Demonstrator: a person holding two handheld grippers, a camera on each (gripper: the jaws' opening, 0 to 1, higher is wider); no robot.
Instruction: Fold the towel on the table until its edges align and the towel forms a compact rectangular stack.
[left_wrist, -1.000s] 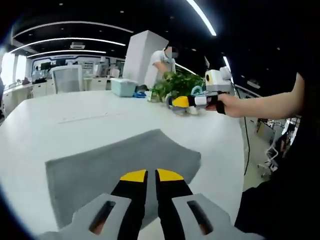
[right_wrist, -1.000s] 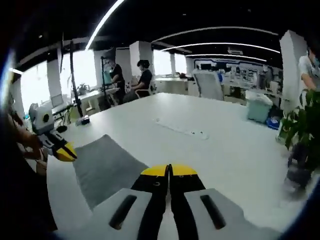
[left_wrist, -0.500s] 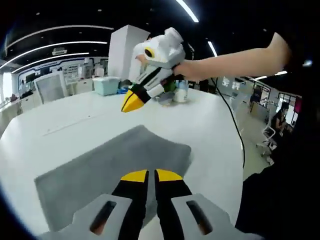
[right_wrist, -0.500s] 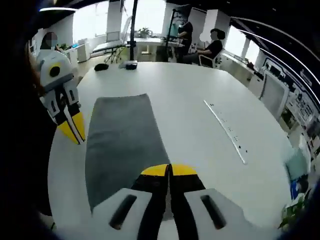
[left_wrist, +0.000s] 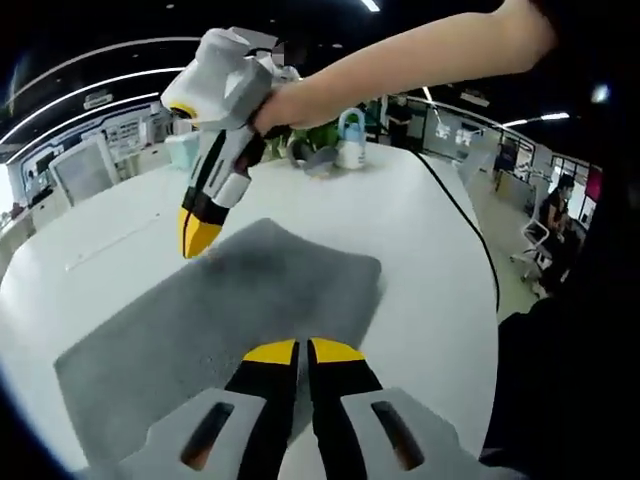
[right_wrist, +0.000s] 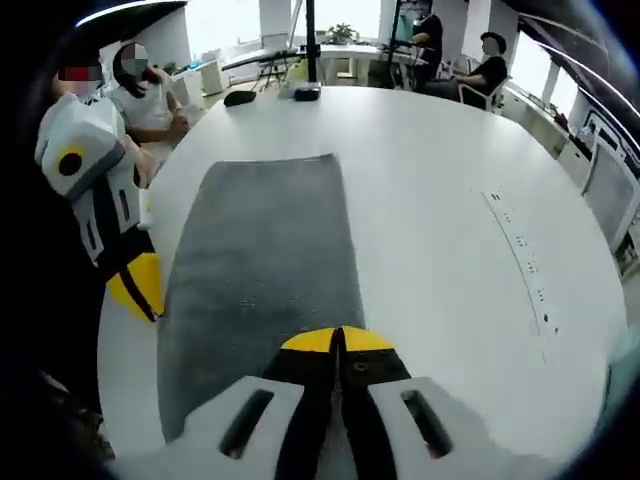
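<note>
1. Towel: the grey towel (left_wrist: 220, 320) lies flat and unfolded on the white table (left_wrist: 430, 250). In the right gripper view the same towel (right_wrist: 262, 260) runs lengthwise away from the camera, near the table (right_wrist: 450, 240) edge.
2. Left gripper (left_wrist: 294, 351): the yellow-tipped jaws are together with only a thin slit between them. Nothing is held. The tips sit over the near edge of the towel; contact with the cloth cannot be confirmed.
3. In the right gripper view the left gripper (right_wrist: 137, 287) appears at the left, its yellow tips just beside the towel's long edge.
4. Right gripper (right_wrist: 338, 341): the jaws are closed against each other and hold nothing. The tips are positioned above the near end of the towel.
5. In the left gripper view the right gripper (left_wrist: 197, 232) points downward, its tips at the far corner of the towel; whether they touch it cannot be determined.
6. Background: a potted plant (left_wrist: 330, 135) and a small jug (left_wrist: 350, 140) stand at the far side of the table.
</note>
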